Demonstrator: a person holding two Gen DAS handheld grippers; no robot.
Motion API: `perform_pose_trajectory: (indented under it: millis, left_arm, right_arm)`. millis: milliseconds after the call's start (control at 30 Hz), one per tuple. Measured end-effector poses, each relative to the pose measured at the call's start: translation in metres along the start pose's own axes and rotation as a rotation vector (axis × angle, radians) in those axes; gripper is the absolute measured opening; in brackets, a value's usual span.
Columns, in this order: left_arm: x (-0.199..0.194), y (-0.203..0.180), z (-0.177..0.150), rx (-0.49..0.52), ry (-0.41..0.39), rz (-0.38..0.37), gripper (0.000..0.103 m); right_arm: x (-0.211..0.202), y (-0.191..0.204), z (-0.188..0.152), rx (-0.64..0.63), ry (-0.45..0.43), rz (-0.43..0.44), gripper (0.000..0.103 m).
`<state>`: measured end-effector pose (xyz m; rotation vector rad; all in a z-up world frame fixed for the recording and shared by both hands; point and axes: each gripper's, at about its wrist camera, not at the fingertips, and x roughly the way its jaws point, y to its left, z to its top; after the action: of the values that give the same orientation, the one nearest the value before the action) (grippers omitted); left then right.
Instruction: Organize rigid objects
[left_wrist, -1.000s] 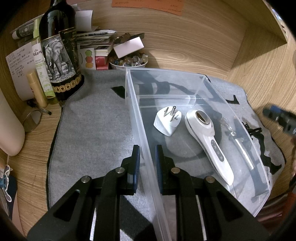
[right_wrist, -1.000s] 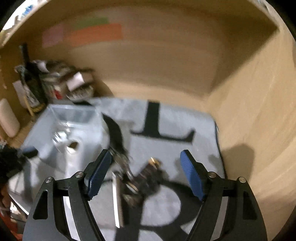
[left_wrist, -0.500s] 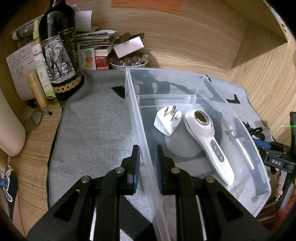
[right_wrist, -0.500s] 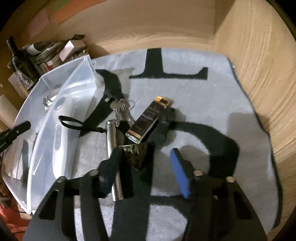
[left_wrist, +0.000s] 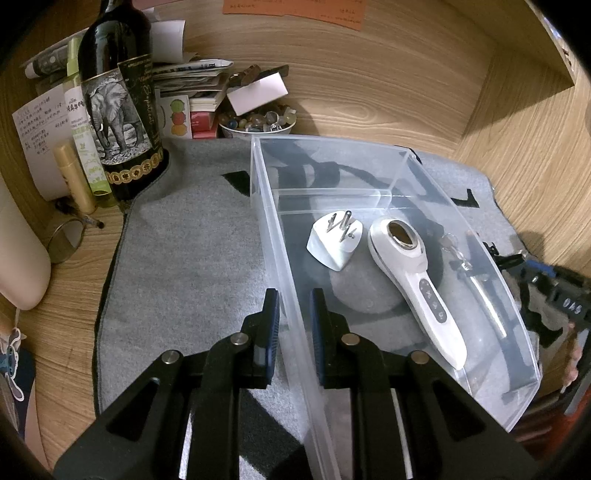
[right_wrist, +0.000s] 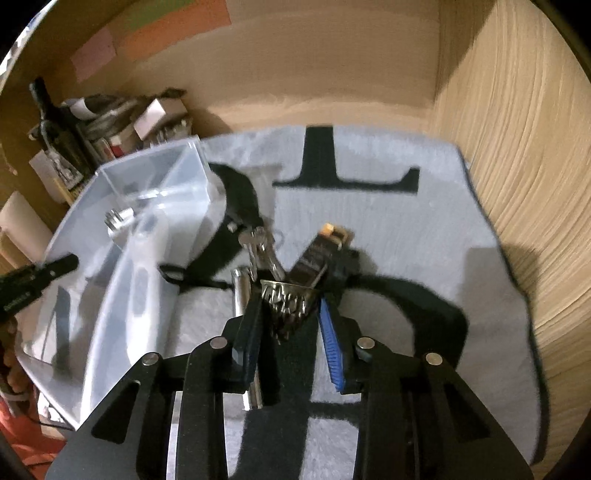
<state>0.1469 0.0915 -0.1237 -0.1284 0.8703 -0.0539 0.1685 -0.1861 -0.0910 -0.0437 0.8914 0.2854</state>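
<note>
A clear plastic bin (left_wrist: 424, 173) stands on the grey mat and holds a white plug adapter (left_wrist: 334, 240) and a white handheld device (left_wrist: 417, 284). My left gripper (left_wrist: 293, 325) is shut on the bin's left wall. In the right wrist view the bin (right_wrist: 110, 258) is at the left. My right gripper (right_wrist: 290, 314) is shut on a silver metal hair clip (right_wrist: 286, 297) just above the mat. Beside it lie a silver cylinder (right_wrist: 240, 291), keys (right_wrist: 258, 247) and a dark lighter (right_wrist: 317, 254).
A wine bottle (left_wrist: 118, 99), tubes, papers and a bowl of stones (left_wrist: 256, 123) crowd the back left corner. Wooden walls close in at the back and right (right_wrist: 517, 184). A black strap (right_wrist: 199, 275) lies by the bin. The grey mat (left_wrist: 184, 258) extends left of the bin.
My right gripper came down over the items on the mat and closed from wide open onto the hair clip. My left gripper stayed shut on the bin wall.
</note>
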Motion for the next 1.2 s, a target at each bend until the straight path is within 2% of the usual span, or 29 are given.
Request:
perform_pose_trajectory:
  millis: [400,667,900,1200]
  left_arm:
    - [0.000,0.000,0.000,-0.001,0.001,-0.001,0.016]
    - [-0.001,0.000,0.000,0.003,0.000,0.004,0.016]
    - [0.000,-0.001,0.000,0.000,0.001,0.002,0.016]
    - [0.000,-0.002,0.001,-0.001,0.001,-0.001,0.016]
  right_arm:
    - [-0.035,0.037,0.045,-0.100,-0.173,0.039,0.028]
    - [-0.037,0.078,0.064,-0.187,-0.221,0.121,0.028]
    - [-0.010,0.117,0.067,-0.275,-0.166,0.170,0.028]
    - [0.036,0.143,0.056,-0.357,-0.005,0.190,0.028]
